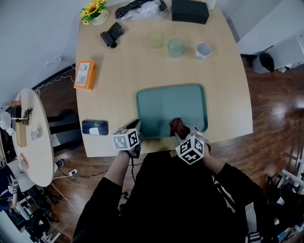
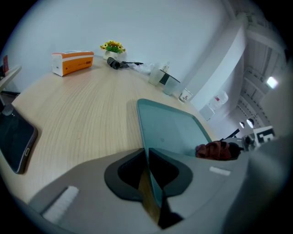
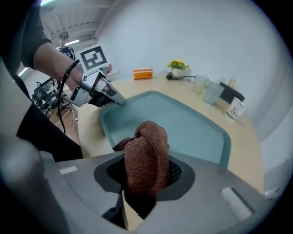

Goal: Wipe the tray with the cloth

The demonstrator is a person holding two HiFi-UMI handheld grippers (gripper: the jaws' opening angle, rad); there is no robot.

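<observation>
A teal tray (image 1: 161,102) lies on the wooden table near its front edge. My left gripper (image 1: 135,136) is shut on the tray's near left rim (image 2: 147,137), with the thin edge pinched between its jaws. A reddish-brown cloth (image 3: 145,155) is bunched up in my right gripper (image 1: 179,129), whose jaws are shut on it. The cloth (image 1: 176,125) rests on the tray's near edge, right of centre. In the left gripper view the cloth (image 2: 215,150) shows over the tray's near right part. The right gripper view has the left gripper (image 3: 116,99) at the tray's left corner (image 3: 107,119).
A black phone (image 1: 94,127) lies left of the tray. An orange box (image 1: 85,74) sits further back left. Two tumblers (image 1: 167,43) and a white mug (image 1: 203,51) stand behind the tray. Yellow flowers (image 1: 94,10), a dark case (image 1: 189,10) and black items (image 1: 111,34) line the far edge.
</observation>
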